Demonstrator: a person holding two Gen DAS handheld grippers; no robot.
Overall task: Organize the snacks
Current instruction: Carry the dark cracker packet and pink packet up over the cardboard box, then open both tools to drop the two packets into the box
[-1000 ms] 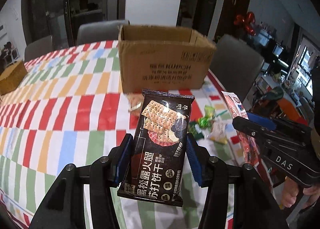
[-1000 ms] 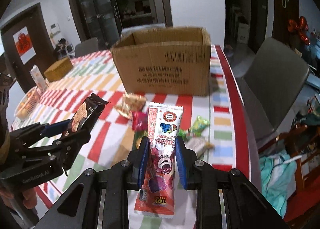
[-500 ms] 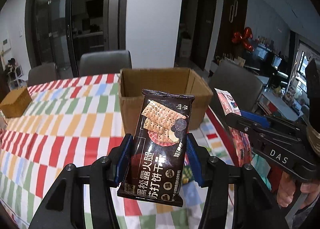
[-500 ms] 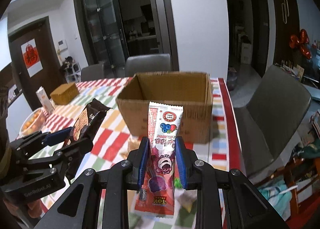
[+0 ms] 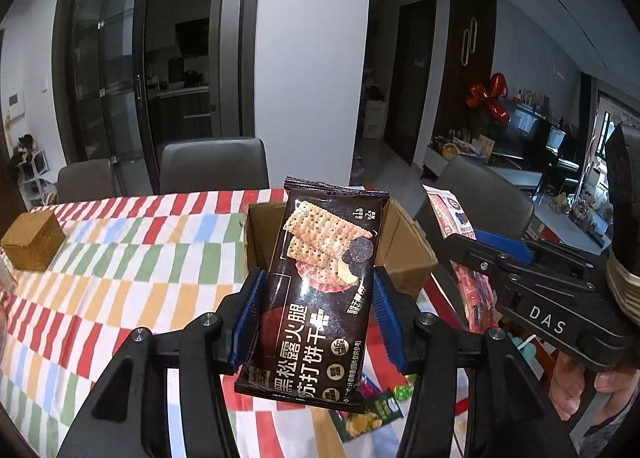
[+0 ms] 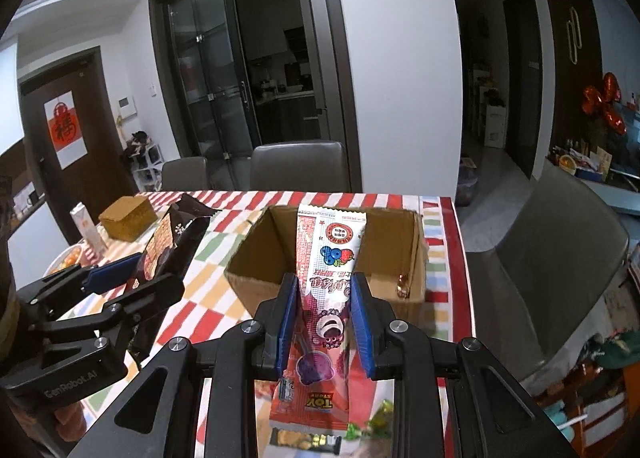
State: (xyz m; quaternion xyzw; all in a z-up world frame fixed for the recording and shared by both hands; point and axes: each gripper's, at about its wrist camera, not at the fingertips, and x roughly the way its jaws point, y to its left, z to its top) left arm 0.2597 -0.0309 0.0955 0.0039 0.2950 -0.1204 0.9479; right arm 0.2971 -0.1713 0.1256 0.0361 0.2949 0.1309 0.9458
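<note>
Jaws of the left gripper clamp a dark cracker packet, those of the right gripper a pink candy packet, with the open cardboard box just beyond both, seemingly below them.

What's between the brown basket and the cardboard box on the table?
Only bare striped tablecloth lies between the woven basket and the cardboard box, as the left wrist view shows.

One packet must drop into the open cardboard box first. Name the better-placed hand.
Right, probably. The right gripper holds its pink-and-white candy packet centred before the cardboard box; the left gripper with its black cracker packet sits off to the side.
</note>
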